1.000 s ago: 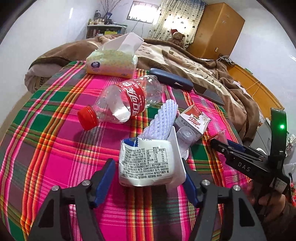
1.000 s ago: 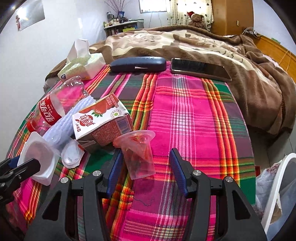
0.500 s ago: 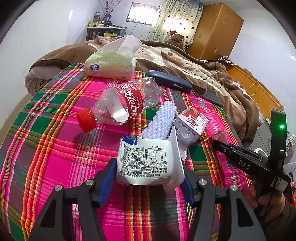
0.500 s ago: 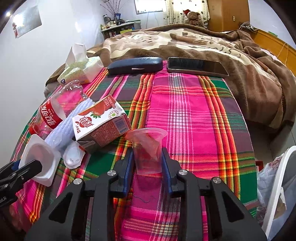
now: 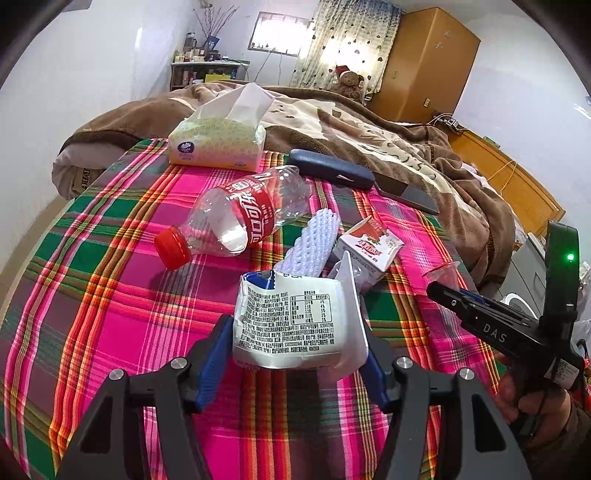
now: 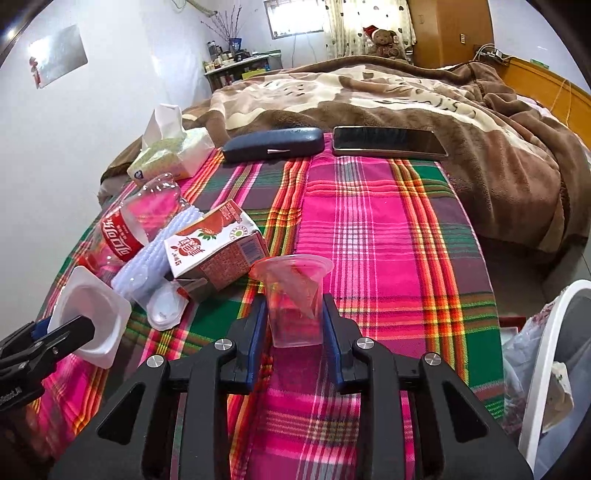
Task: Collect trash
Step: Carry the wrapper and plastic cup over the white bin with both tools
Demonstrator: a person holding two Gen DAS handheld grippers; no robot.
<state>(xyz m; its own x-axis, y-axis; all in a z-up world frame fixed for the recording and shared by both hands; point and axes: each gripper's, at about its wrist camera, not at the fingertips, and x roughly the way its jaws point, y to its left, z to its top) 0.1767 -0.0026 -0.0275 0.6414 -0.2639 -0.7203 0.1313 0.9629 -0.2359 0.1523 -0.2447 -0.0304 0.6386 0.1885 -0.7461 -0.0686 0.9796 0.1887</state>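
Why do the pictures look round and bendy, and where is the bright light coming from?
Both wrist views use fisheye lenses, so edges curve and corners go black. In the left wrist view the window glows white; the bottle casts a soft shadow. In the right wrist view the plaid cloth stripes bow outward, and the wall is pale.

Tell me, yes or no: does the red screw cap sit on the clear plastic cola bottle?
Yes, the red screw cap is on the neck of the clear plastic cola bottle lying on its side.
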